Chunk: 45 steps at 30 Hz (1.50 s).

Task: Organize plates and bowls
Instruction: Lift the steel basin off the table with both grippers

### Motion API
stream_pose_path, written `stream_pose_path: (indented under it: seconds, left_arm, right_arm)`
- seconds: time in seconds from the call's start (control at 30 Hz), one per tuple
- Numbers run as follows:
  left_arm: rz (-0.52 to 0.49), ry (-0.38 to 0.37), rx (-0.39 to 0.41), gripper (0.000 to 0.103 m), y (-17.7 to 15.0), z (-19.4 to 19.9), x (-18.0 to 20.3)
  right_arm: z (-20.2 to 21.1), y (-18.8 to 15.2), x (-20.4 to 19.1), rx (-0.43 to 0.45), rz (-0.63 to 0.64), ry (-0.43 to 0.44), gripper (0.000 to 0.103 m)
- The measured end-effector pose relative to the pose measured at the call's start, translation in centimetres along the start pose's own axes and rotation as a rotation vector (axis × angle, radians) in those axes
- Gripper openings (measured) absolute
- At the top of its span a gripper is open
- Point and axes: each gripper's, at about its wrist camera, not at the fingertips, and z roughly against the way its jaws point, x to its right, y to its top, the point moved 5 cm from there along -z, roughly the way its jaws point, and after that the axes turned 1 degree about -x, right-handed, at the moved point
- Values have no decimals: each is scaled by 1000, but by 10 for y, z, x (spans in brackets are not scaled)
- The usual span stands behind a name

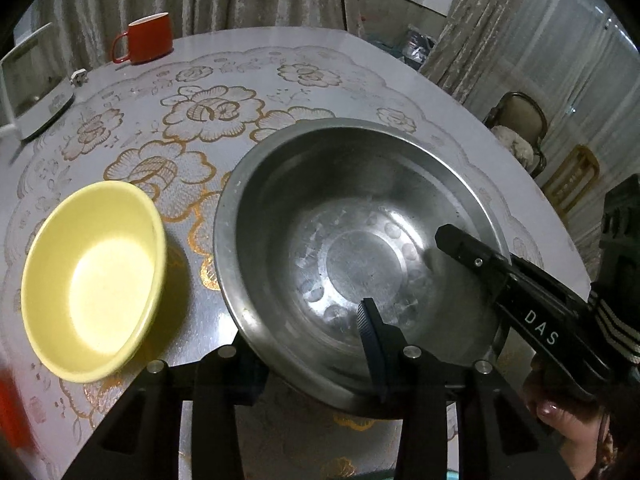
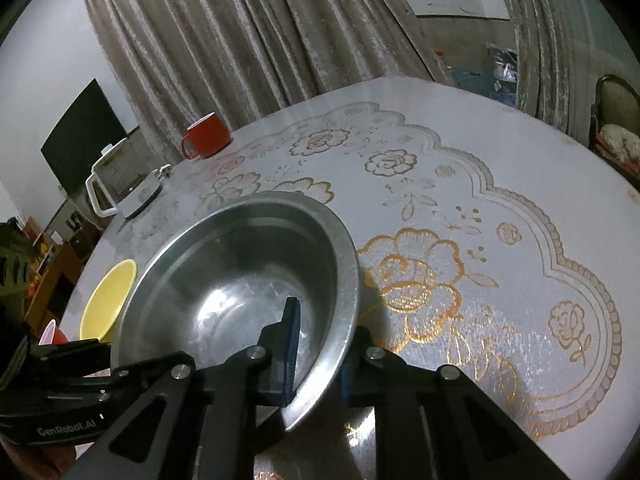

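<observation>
A large steel bowl sits on the table with the floral cloth. My left gripper straddles its near rim, one finger inside and the other outside below the rim, with a gap still showing between the pads and the wall. My right gripper is shut on the bowl's rim, one pad inside and one outside. In the left wrist view its inner finger reaches over the bowl's right edge. A yellow bowl lies empty just left of the steel one and also shows in the right wrist view.
A red mug and a white jug stand at the table's far left, with a white plug between them. A red object is blurred at the near left edge. Chairs stand beyond the table's right edge.
</observation>
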Motion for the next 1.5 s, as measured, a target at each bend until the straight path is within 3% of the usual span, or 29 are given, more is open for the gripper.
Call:
stream_pose_path:
  seconds: [0.53, 0.7, 0.93, 1.23, 1.5]
  left_arm:
    - [-20, 2, -16, 41, -9, 2, -1]
    - [-34, -24, 15, 41, -15, 18, 6]
    - [-75, -38, 27, 40, -33, 38, 13]
    - [-82, -75, 107, 40, -55, 75, 26]
    - [-38, -80, 176, 40, -86, 117, 11]
  right_arm:
    - [9, -12, -8, 4, 12, -42, 14]
    - [20, -12, -9, 57, 20, -41, 11]
    - [37, -26, -14, 65, 63, -43, 11]
    - [86, -33, -23, 97, 65, -53, 11]
    - [126, -47, -54, 125, 76, -16, 11]
